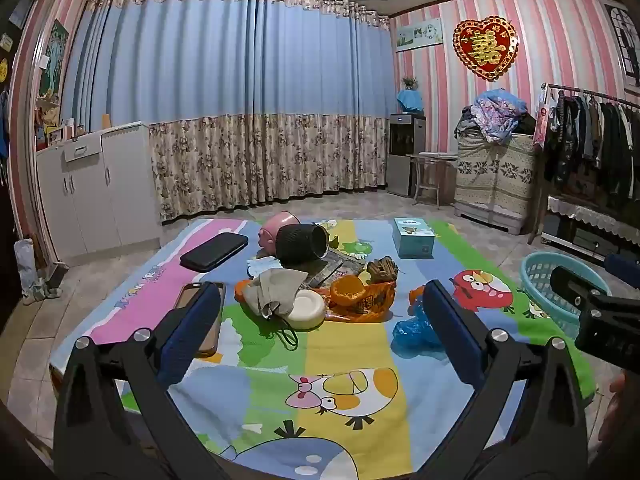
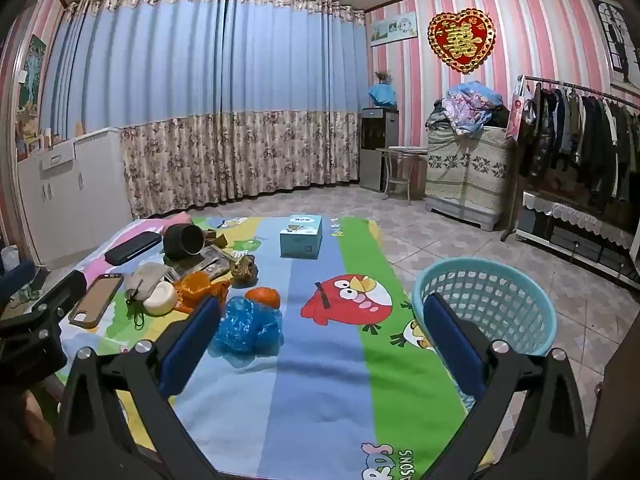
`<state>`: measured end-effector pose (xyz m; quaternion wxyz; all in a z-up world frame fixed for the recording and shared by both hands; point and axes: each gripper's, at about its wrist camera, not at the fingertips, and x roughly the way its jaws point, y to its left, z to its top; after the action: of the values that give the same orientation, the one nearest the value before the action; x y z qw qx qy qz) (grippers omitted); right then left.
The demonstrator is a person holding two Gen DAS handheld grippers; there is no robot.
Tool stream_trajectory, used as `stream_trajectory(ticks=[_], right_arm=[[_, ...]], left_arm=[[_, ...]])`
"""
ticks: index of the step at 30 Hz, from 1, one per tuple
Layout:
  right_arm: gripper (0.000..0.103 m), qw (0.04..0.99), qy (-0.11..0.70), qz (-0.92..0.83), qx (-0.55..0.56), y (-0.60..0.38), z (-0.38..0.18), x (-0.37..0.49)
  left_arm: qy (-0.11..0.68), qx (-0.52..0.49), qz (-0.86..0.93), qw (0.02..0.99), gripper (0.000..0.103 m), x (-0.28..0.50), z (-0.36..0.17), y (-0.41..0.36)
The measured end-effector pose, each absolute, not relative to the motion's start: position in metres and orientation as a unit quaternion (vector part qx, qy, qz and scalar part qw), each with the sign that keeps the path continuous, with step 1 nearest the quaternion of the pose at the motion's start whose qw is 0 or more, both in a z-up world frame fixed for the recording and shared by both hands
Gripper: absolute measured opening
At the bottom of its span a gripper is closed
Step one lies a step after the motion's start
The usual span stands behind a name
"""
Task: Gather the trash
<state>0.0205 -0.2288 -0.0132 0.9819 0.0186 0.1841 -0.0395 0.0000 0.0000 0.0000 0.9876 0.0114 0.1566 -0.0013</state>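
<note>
Both grippers hover over the near edge of the cartoon mat (image 1: 352, 420) with nothing in them. The left gripper (image 1: 320, 328) has its fingers spread wide apart, and so does the right gripper (image 2: 320, 332).

The trash sits in one heap around the middle of the mat: a crumpled blue plastic bag (image 2: 248, 330) with an orange peel (image 2: 263, 296) just behind it, an orange wrapper (image 1: 360, 300), a grey face mask (image 1: 274, 290) draped against a white round dish (image 1: 306, 308), and some flattened printed packaging (image 1: 336, 266) under a tipped-over black cup (image 1: 302, 244). The blue basket (image 2: 486, 304) stands on the floor tiles just off the mat's right edge, so I'd guess that's where it all goes.

What worries me:
- The phone case (image 2: 96, 300) and a dark flat case (image 1: 214, 251) lie near the left edge, close to the heap. A sloppy grab could take those instead of trash.
- The mask's ear loops trail out onto the mat and could snag and drag the dish along.
- The blue bag is thin and crinkly, so a pinch may catch only a corner and slip.
- The mat looks like soft cloth, so digging in low could bunch it up.
- The two grippers are close enough to bump if both go for the heap.

A tissue box (image 2: 301, 236) sits toward the far edge. The room has pink striped walls, long blue curtains, white cabinets on the left and a clothes rack on the right.
</note>
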Motion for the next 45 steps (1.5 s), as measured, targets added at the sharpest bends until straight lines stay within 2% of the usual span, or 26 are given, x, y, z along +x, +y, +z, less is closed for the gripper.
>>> stream_trajectory(ticks=[45], right_arm=[[0.099,0.984,0.174,-0.046,0.018,-0.235,-0.009,0.018]], left_arm=[[0.138,0.024,0.004,0.99,0.098,-0.003,0.009,0.001]])
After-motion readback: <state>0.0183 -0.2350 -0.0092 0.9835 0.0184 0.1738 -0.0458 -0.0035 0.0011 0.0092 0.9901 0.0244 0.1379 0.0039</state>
